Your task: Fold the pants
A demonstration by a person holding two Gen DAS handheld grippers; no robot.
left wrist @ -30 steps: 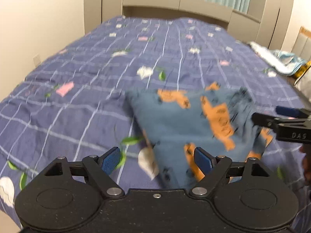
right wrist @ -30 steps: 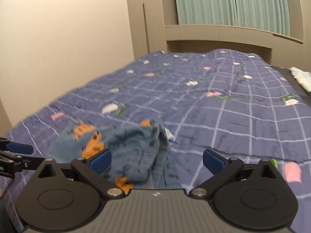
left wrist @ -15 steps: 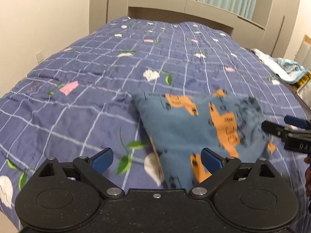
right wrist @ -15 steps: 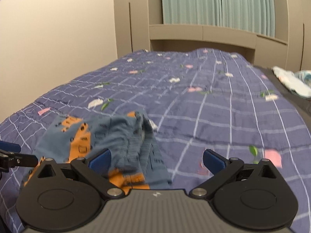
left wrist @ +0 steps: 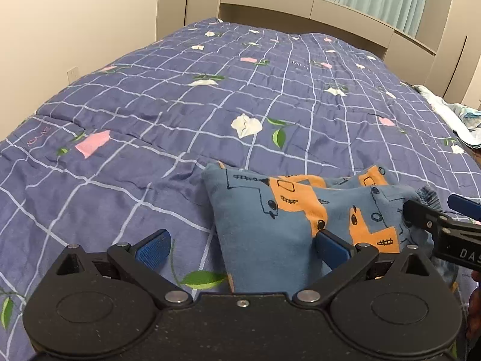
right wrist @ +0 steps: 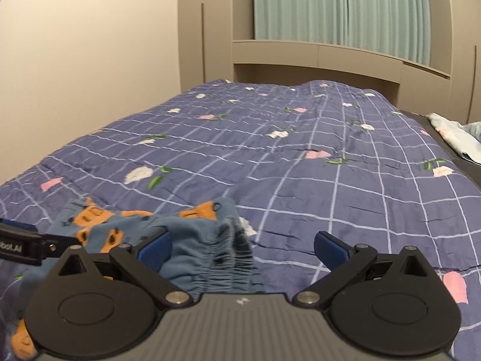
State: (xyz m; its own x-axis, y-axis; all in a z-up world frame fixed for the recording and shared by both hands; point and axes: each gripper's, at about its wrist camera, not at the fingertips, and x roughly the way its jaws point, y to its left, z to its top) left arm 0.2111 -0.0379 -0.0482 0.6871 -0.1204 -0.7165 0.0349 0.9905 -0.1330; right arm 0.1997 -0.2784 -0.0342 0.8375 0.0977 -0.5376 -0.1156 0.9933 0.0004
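The pants are blue with orange patches and lie folded in a small bundle on the bed. My left gripper hovers just before their left edge. Its jaws are opening, and the cloth reaches in between them without either pad pressing on it. In the right wrist view the gathered waistband of the pants sits low between the fingers of my right gripper, which is open and holds nothing. Each gripper shows in the other's view: the right gripper at the bundle's right side, the left gripper at its left.
The bed's purple checked quilt with flower prints stretches away to a beige headboard and green curtains. A wall runs along the left side. Loose light cloth lies off the bed's right edge.
The left gripper's jaws have spread wider. Both grippers have drawn back from the pants, which were blurred a second ago and now lie still.
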